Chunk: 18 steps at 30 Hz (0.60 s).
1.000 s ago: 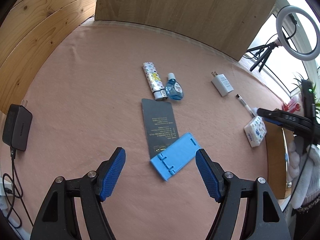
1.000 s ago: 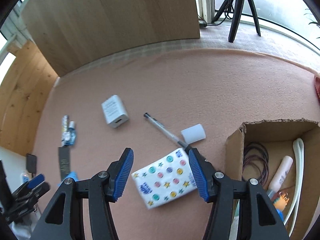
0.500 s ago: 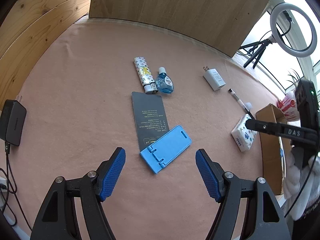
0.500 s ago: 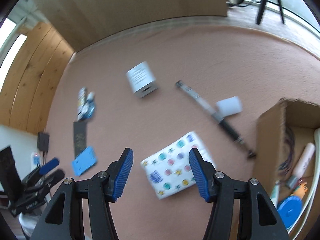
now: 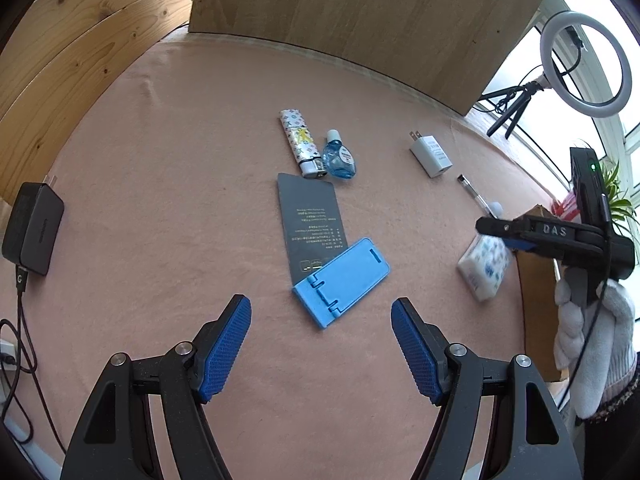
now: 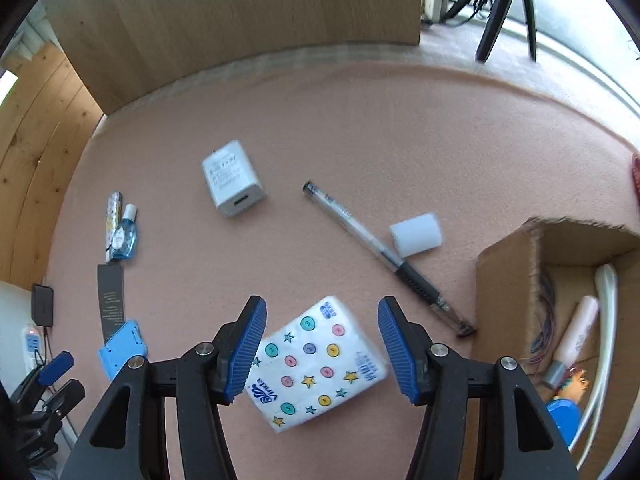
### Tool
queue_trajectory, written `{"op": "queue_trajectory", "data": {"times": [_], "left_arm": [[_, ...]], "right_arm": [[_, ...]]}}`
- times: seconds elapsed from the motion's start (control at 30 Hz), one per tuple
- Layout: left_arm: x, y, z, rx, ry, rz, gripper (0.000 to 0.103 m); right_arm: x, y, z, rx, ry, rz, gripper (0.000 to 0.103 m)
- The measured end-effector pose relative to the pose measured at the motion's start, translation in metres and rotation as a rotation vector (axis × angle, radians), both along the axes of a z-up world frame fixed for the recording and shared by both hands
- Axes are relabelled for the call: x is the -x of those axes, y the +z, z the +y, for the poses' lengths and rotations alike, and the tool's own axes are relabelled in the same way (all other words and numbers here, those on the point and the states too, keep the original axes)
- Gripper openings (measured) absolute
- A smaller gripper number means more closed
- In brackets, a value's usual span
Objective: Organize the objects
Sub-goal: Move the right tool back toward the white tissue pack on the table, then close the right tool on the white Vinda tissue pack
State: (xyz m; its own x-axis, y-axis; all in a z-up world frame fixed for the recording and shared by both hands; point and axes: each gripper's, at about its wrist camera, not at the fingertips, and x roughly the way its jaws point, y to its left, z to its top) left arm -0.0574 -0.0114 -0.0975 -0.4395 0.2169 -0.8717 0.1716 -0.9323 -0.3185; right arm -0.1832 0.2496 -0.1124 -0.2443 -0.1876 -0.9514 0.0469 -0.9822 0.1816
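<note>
Right gripper [image 6: 322,346] hangs with its jaws apart over the tissue pack [image 6: 318,364], gripping nothing; the soft, plastic-wrapped pack lies flat on the pink felt mat [image 6: 360,128], its long axis skewed diagonally to the ribbed blue pads. Just beyond it lie a clear pen [image 6: 384,256] and a white roll [image 6: 416,234]; the cardboard box [image 6: 506,280] stands to its right. Left gripper [image 5: 320,344], also open and empty, hovers by the blue phone stand [image 5: 340,282], well apart.
</note>
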Motion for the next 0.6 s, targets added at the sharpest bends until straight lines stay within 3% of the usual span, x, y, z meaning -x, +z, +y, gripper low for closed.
{"op": "queue_trajectory", "data": {"times": [0.13, 0.33, 0.47, 0.6], "left_arm": [[0.001, 0.0, 0.002, -0.008, -0.013, 0.0, 0.076], [0.003, -0.001, 0.024, -0.014, -0.109, -0.003, 0.076], [0.01, -0.002, 0.049, -0.036, -0.205, -0.003, 0.08], [0.018, -0.001, 0.083, -0.023, -0.335, 0.01, 0.084]], "right_arm": [[-0.007, -0.008, -0.012, 0.147, 0.048, -0.051, 0.055], [-0.032, -0.009, -0.046, 0.218, 0.15, -0.042, 0.055], [-0.051, 0.007, -0.031, 0.223, 0.084, 0.025, 0.055], [-0.066, 0.008, -0.005, 0.288, -0.01, 0.016, 0.055]]}}
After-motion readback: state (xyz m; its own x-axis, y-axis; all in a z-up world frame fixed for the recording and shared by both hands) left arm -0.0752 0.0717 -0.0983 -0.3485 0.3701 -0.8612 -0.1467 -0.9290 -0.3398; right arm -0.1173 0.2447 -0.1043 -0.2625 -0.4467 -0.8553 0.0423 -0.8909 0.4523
